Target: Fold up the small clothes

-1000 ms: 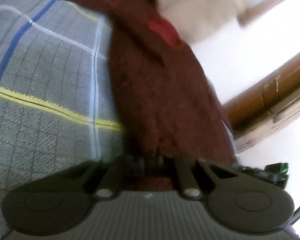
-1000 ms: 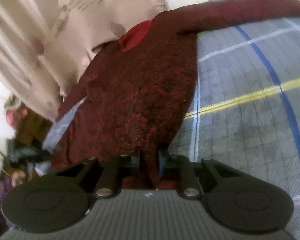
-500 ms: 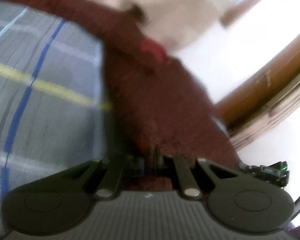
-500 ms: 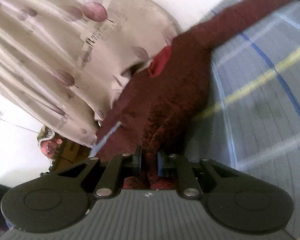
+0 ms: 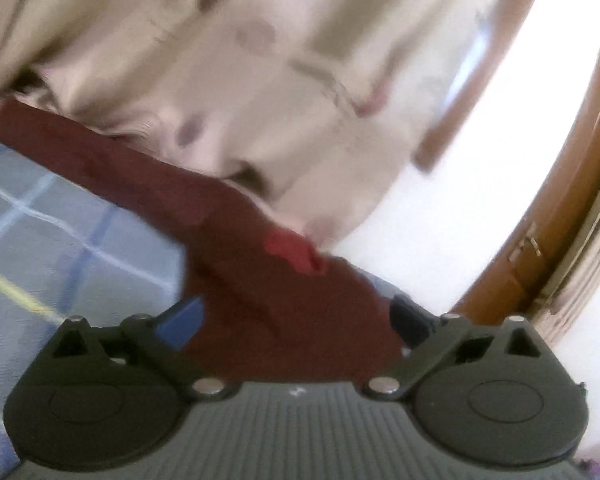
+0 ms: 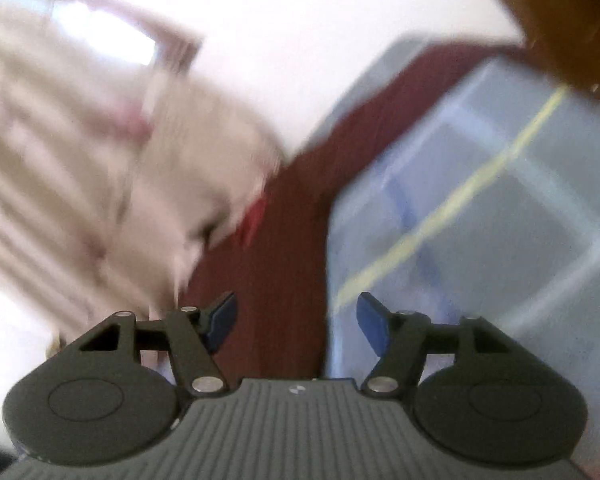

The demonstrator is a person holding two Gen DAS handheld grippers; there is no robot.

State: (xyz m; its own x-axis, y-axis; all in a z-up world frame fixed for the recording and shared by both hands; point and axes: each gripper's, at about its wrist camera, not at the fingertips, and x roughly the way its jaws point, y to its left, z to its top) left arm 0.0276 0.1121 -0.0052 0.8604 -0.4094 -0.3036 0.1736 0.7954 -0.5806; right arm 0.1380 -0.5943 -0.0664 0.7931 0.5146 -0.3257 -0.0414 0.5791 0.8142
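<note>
A dark maroon garment with a red neck label lies on a grey checked bedsheet. Its long sleeve stretches to the far left. My left gripper is open, its fingers spread over the garment's near edge and holding nothing. In the right wrist view the same garment runs up the middle with the red label at its left edge. My right gripper is open and empty over the garment's near edge. Both views are blurred.
A cream patterned curtain hangs behind the garment and also shows in the right wrist view. A brown wooden door stands at the right. The bedsheet with a yellow stripe fills the right of the right wrist view.
Both grippers have opened and let go of the garment's edge. Both cameras have tilted up and swung, so more curtain and wall show.
</note>
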